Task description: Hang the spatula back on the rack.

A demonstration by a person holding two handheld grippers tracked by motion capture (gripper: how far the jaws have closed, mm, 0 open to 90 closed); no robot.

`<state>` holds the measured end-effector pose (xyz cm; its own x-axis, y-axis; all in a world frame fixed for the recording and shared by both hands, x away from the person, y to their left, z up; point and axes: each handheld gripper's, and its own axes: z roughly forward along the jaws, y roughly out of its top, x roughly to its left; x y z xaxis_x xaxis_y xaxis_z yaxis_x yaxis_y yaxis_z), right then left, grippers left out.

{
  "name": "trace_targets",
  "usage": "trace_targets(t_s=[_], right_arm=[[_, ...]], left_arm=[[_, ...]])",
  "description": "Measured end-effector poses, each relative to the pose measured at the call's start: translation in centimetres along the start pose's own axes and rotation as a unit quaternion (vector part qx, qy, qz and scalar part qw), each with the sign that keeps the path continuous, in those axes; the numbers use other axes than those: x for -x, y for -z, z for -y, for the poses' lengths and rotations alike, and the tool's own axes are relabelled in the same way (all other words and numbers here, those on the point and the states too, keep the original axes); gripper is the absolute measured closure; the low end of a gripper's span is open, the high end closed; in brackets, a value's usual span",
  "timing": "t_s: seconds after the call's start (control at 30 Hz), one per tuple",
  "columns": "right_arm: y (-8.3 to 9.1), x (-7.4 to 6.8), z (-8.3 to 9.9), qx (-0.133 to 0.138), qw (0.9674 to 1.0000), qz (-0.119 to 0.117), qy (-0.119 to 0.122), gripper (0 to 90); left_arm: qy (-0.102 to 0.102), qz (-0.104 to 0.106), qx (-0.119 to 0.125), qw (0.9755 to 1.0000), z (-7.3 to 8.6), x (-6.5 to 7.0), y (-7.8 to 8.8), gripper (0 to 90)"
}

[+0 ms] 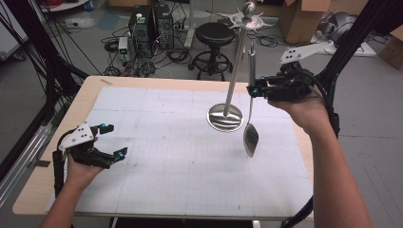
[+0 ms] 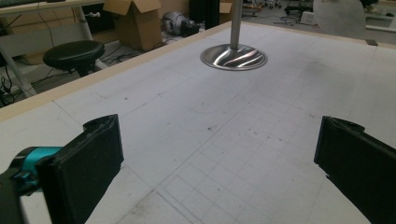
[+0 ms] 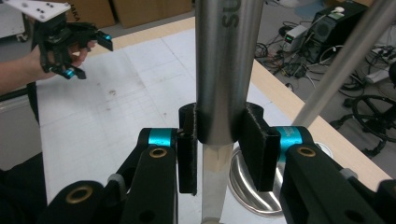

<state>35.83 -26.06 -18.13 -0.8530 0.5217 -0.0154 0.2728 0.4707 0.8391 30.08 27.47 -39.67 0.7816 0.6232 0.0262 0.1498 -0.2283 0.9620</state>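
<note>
Spoon: a long steel serving spoon (image 1: 250,128) hangs upright in the air, bowl down, handle up, at about 3 o'clock of the table's middle in the high view.
Spoon handle: the thick round handle (image 3: 227,70) rises past the top edge of the right gripper view, so its upper end is cut off there.
Spoon bowl: in the high view it hangs just at 4 o'clock of the stand's base; whether it touches the mat cannot be told.
Right gripper: the right gripper (image 1: 255,90) pinches the spoon's handle, both black pads pressed on the metal (image 3: 219,135).
Left gripper: the left gripper (image 1: 111,140) sits at about 8 o'clock on the table, jaws spread wide with nothing between them; it is held low, well apart from the spoon.
Stand: a steel utensil stand (image 1: 236,61), a tilted-looking pole on a round mirror base (image 2: 233,57), at 1 o'clock of the table's middle; its pole is cut off at the top of the left gripper view.
Stand top: a ball and hook arms, small and hard to make out.
Table: a wooden table (image 1: 85,97) under a white gridded mat (image 1: 180,166).
</note>
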Motion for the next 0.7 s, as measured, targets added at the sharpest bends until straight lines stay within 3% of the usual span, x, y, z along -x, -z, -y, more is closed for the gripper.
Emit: trace_targets(t_s=[0.4, 0.57, 0.7], right_arm=[[0.2, 2.9, 0.2, -0.002, 0.9984, 0.034, -0.046, 69.1], [-0.1, 3.3, -0.1, -0.008, 0.9979, 0.040, -0.051, 69.1], [-0.4, 3.4, -0.5, -0.020, 0.9971, 0.058, -0.045, 69.1]], left_arm=[[0.001, 0.000, 0.000, 1.0000, 0.0, 0.0, 0.0, 1.7], [0.000, 0.001, -0.002, 1.0000, 0.0, 0.0, 0.0, 1.7], [-0.001, 0.000, -0.004, 1.0000, 0.0, 0.0, 0.0, 1.7]])
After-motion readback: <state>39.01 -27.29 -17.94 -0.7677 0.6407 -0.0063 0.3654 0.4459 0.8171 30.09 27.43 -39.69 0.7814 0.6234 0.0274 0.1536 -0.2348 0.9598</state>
